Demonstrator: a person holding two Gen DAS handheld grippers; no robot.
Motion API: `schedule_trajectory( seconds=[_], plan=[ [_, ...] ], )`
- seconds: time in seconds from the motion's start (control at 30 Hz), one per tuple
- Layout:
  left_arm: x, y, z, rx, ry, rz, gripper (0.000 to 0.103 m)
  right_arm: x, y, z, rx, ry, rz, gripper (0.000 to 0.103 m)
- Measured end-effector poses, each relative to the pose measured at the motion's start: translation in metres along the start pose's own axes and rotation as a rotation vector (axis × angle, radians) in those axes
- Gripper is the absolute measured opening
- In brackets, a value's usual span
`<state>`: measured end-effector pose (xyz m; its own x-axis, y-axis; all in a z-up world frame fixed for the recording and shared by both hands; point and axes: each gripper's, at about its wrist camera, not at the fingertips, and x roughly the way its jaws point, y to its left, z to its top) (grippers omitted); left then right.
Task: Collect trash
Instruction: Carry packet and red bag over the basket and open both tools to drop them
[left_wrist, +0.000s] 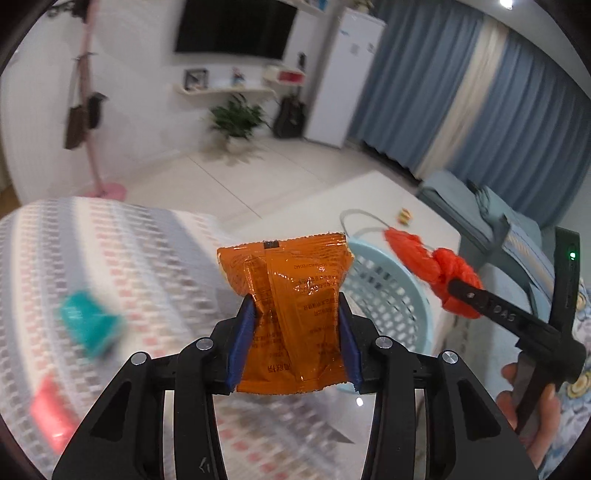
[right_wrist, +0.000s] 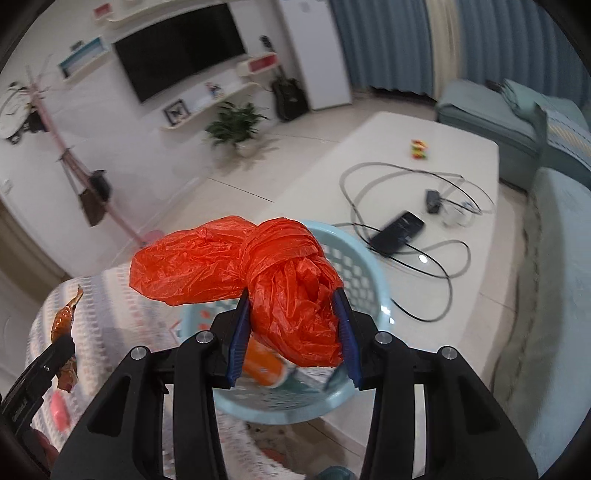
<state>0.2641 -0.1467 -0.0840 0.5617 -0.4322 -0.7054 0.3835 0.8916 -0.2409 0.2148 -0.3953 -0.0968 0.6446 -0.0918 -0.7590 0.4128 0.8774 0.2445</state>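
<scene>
An orange snack packet (left_wrist: 284, 266) stands upright between the blue pads of my left gripper (left_wrist: 296, 301), which is shut on its lower half. My right gripper (right_wrist: 291, 293) is shut on a knotted red plastic bag (right_wrist: 221, 258), held over the near rim of a light blue lattice basket (right_wrist: 354, 258). An orange item (right_wrist: 262, 363) lies inside the basket. In the left wrist view the basket (left_wrist: 388, 291) sits just right of the packet, with the red bag (left_wrist: 417, 254) above its far side. The packet (right_wrist: 66, 317) also shows at the left edge of the right wrist view.
A teal item (left_wrist: 90, 323) and a pink item (left_wrist: 51, 413) lie on the patterned cloth (left_wrist: 129, 240) at left. The white table (right_wrist: 406, 155) carries a phone (right_wrist: 397, 230), looping cables (right_wrist: 424, 273) and a small toy (right_wrist: 419, 149). A blue sofa (right_wrist: 554, 295) runs along the right.
</scene>
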Motion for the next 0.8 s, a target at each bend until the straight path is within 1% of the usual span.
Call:
schedule_trajectory(
  seconds=[0.03,0.07,0.1,0.17,0.27,0.33,0.37,0.43,0.47,0.5,0.53,0.63,0.8],
  plan=[
    [0.011,-0.006,0.001,0.005,0.031,-0.025,0.046,0.006,-0.004,0.0,0.006,0.017,-0.021,0.04],
    [0.026,-0.013,0.001,0.012,0.07,-0.054,0.046,0.012,-0.007,0.0,0.013,0.036,-0.039,0.04],
    [0.034,-0.016,0.0,0.013,0.081,-0.06,0.046,0.023,-0.013,-0.002,0.025,0.07,-0.061,0.04],
    [0.053,-0.023,0.0,0.016,0.112,-0.077,0.046,0.036,-0.019,-0.006,0.039,0.106,-0.082,0.04],
    [0.074,-0.024,-0.004,0.0,0.155,-0.115,0.045,0.046,-0.025,-0.009,0.043,0.123,-0.114,0.04],
    [0.082,-0.023,-0.005,-0.004,0.167,-0.113,0.046,0.051,-0.028,-0.01,0.046,0.133,-0.117,0.042],
    [0.086,-0.022,-0.005,-0.006,0.172,-0.115,0.049,0.054,-0.028,-0.01,0.044,0.141,-0.112,0.043],
    [0.086,-0.02,-0.002,-0.022,0.162,-0.133,0.061,0.056,-0.028,-0.009,0.042,0.146,-0.091,0.047],
    [0.086,-0.02,0.0,-0.03,0.155,-0.142,0.064,0.056,-0.025,-0.009,0.038,0.142,-0.08,0.051],
    [0.085,-0.019,0.001,-0.031,0.148,-0.149,0.065,0.055,-0.023,-0.008,0.033,0.135,-0.076,0.057],
    [0.081,-0.02,0.002,-0.025,0.142,-0.153,0.067,0.054,-0.021,-0.006,0.029,0.127,-0.073,0.059],
    [0.073,-0.023,0.005,-0.006,0.124,-0.146,0.071,0.047,-0.016,-0.003,0.014,0.101,-0.052,0.06],
    [0.053,-0.021,0.006,-0.008,0.087,-0.15,0.077,0.034,-0.009,0.002,0.002,0.072,-0.023,0.06]
  ],
)
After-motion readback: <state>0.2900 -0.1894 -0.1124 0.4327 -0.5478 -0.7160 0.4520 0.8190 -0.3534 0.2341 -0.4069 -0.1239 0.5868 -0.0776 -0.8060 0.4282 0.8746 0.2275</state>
